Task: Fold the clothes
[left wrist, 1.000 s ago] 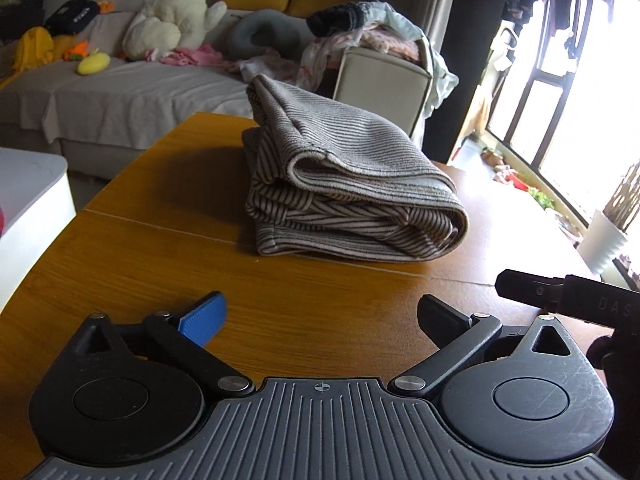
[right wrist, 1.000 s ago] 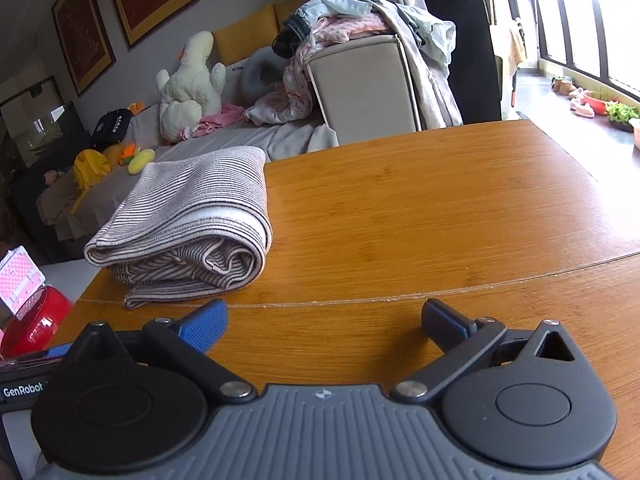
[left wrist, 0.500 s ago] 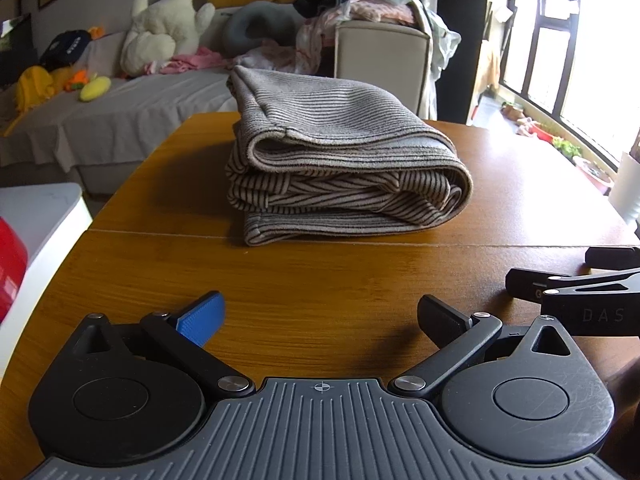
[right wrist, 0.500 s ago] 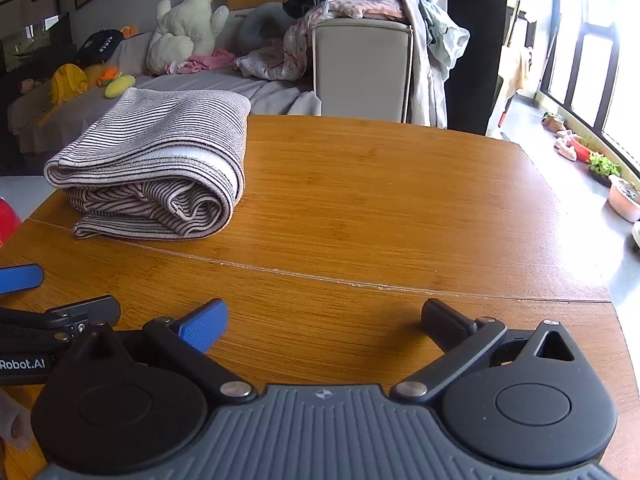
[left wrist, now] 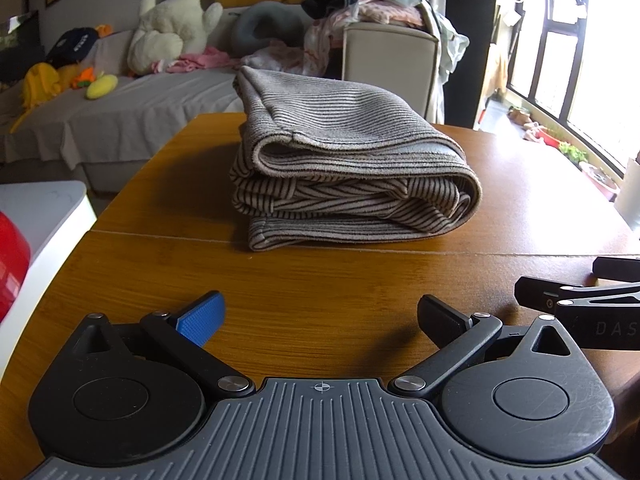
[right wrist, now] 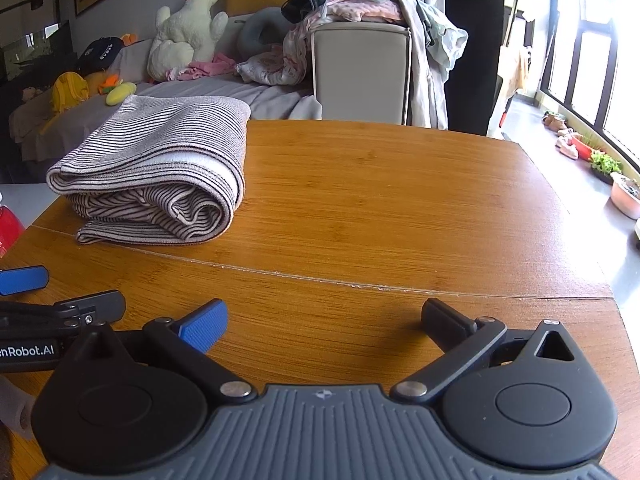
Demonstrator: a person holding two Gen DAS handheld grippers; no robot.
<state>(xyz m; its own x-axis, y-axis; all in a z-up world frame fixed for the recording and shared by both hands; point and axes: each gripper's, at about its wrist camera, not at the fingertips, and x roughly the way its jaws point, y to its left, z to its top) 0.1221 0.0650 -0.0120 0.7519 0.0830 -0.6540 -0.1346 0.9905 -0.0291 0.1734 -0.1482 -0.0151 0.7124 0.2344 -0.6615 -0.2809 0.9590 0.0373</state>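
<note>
Garment: a striped knit top (left wrist: 352, 168) lies folded into a thick bundle on the far left part of the wooden table (right wrist: 400, 208), just beyond the seam that crosses the tabletop.
Step in hand: the fold looks finished; as I judge it, what is left is a tidy-up, squaring the loose lower hem that sticks out toward the cameras, without tipping the stack.
How to do it well: come in low and level, pinch only the protruding hem layer, and tuck it under instead of pressing from above, since the rounded rolls would likely spring open.
Left gripper (left wrist: 320, 316): released, fingers spread wide, empty, hovering near the table short of the bundle.
Right gripper (right wrist: 324, 316): likewise spread and empty, beside the left one, over bare wood.
Fabric: soft ribbed knit, thin dark stripes on pale grey, plump rounded fold edges.
Table: smooth, glossy, warm-grained wood.
Beyond: a grey-covered sofa (left wrist: 120, 120) with a white plush toy (left wrist: 172, 36) and a heap of unfolded clothes (right wrist: 360, 4).
</note>
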